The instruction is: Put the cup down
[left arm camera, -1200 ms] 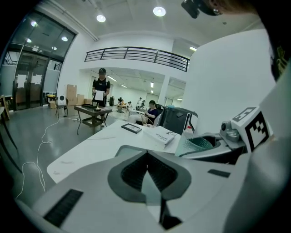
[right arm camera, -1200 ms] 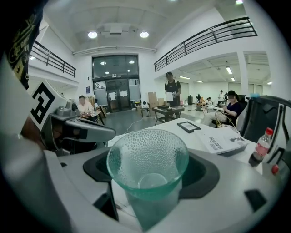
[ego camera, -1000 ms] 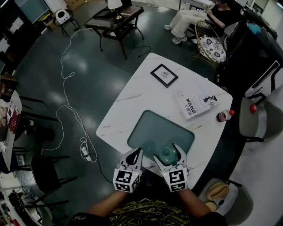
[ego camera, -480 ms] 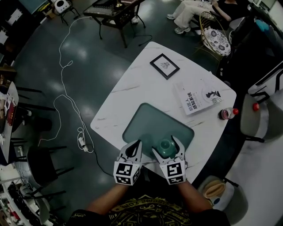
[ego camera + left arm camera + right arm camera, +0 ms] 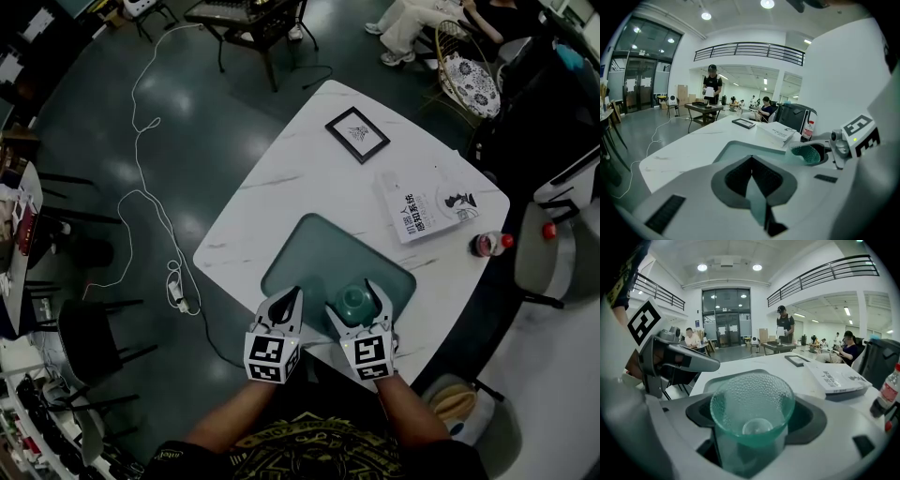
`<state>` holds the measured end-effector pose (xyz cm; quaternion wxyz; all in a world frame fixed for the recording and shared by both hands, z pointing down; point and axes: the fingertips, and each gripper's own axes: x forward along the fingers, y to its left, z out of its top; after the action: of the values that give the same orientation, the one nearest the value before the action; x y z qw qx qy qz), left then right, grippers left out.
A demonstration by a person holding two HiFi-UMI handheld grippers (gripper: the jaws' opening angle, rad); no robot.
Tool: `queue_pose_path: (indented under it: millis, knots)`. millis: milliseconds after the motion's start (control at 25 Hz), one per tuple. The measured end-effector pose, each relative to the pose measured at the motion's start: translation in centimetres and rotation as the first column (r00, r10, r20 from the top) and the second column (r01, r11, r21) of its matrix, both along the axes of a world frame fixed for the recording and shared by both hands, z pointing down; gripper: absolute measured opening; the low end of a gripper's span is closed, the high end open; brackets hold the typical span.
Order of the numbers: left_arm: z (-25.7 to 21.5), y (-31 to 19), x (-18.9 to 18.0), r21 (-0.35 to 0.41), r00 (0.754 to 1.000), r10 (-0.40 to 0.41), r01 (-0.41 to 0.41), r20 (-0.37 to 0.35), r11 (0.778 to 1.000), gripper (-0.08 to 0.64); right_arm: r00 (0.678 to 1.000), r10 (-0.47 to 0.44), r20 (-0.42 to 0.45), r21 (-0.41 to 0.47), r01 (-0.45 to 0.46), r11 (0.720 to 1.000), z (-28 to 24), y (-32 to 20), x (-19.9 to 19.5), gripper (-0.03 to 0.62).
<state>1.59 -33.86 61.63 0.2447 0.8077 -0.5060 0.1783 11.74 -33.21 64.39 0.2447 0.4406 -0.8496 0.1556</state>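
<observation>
Glossy dark teal floor [image 5: 234, 122] with a white cable [image 5: 178, 293] trailing across it. A white marble table [image 5: 309, 178] stands in the middle, with a dark low table [image 5: 246, 17] and a wicker chair [image 5: 466, 77] beyond. White walls, a railed balcony [image 5: 750, 49], glass doors [image 5: 726, 336], round ceiling lights [image 5: 702, 267]

The little green glass cup [image 5: 752, 404] was see-through, shiny and bumpy all over. The right gripper [image 5: 354, 302] was smooth white plastic with dull grey jaws. The white stone-look desk [image 5: 300, 178] was smooth. The blue-green mat [image 5: 314, 258] looked dull. The dark floor [image 5: 187, 122] was shiny.
</observation>
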Motion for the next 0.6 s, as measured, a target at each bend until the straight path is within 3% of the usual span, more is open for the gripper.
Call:
queue_pose_path:
  millis: [600]
  knots:
    - [-0.1,0.2,1.5,0.013,1.000,0.017,-0.017,-0.022,1.000,0.011,1.000,-0.028,-0.010,0.024,0.028,0.999,1.3,-0.5,-0.2,0.400]
